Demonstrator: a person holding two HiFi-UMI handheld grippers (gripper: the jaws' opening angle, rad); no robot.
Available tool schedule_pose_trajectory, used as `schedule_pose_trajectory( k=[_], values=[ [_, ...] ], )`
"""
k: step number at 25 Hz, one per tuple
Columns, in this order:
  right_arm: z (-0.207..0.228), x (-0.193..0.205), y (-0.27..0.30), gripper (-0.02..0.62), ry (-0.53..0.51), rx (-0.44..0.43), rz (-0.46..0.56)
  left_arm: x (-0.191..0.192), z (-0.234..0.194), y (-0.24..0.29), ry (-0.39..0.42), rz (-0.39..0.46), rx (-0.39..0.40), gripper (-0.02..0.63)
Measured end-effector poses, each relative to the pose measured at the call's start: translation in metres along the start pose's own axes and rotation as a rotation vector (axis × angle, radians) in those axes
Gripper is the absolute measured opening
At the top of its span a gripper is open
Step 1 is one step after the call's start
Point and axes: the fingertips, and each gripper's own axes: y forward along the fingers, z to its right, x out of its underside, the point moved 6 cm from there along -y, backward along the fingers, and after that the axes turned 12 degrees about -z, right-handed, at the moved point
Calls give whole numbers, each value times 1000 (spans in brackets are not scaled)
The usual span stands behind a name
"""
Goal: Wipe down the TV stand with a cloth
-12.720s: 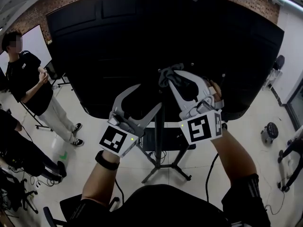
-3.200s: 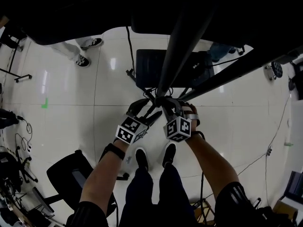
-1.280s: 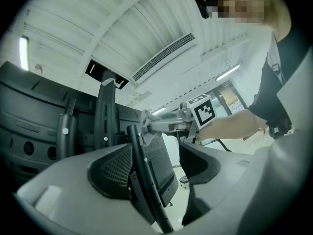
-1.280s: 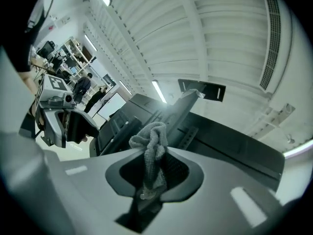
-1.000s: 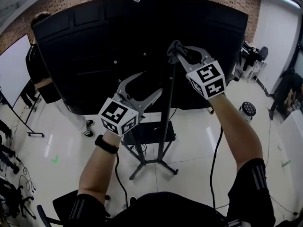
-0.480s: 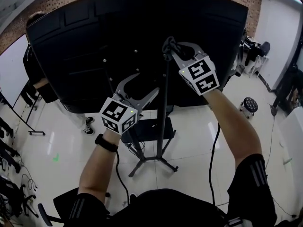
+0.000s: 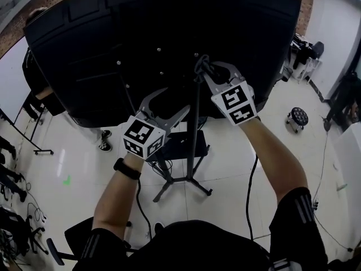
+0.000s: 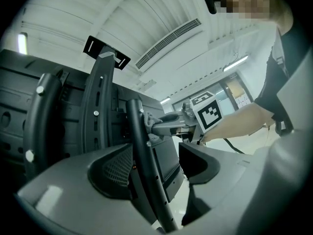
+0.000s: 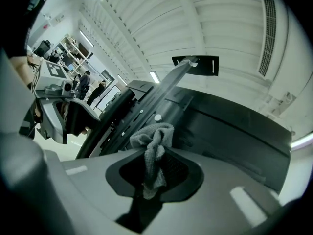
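Observation:
The TV stand's black pole (image 7: 194, 129) rises to the back of the big black TV (image 7: 169, 33). My right gripper (image 7: 203, 68) is shut on a crumpled grey cloth (image 7: 200, 62) and holds it against the upper part of the pole. In the right gripper view the cloth (image 9: 154, 143) hangs from between the jaws, touching the pole (image 9: 146, 102). My left gripper (image 7: 177, 99) is open, lower and to the left. Seen from the left gripper (image 8: 161, 180), the pole (image 8: 139, 151) runs through the gap of its jaws; whether it touches them is unclear.
The stand's legs (image 7: 180, 182) spread on the glossy white floor, with a black shelf (image 7: 183, 145) on the pole. A person (image 7: 32, 61) stands behind the TV's left edge. A stool (image 7: 297, 117) and a cable (image 7: 251, 179) lie to the right.
My right gripper has slid the cloth leftwards onto the pole and a little way down it. The left gripper has stayed open in about the same place.

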Motion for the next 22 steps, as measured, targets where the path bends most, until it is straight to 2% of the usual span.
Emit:
schedule_pose_trajectory(
  k=[5,12,19,22],
  values=[
    [-22,3,-2,64,-93,23,-2,14,5,1,-21,-15,12,318],
    [-47,39,6,64,-91,-3,-56,40,9,5,-57,-42,27,318],
    [-74,72,7,67,-170,1,-100,67,16,11,-98,-69,41,318],
    [-86,86,11,69,-150,-28,-105,85,15,14,-133,-78,45,318]
  ],
)
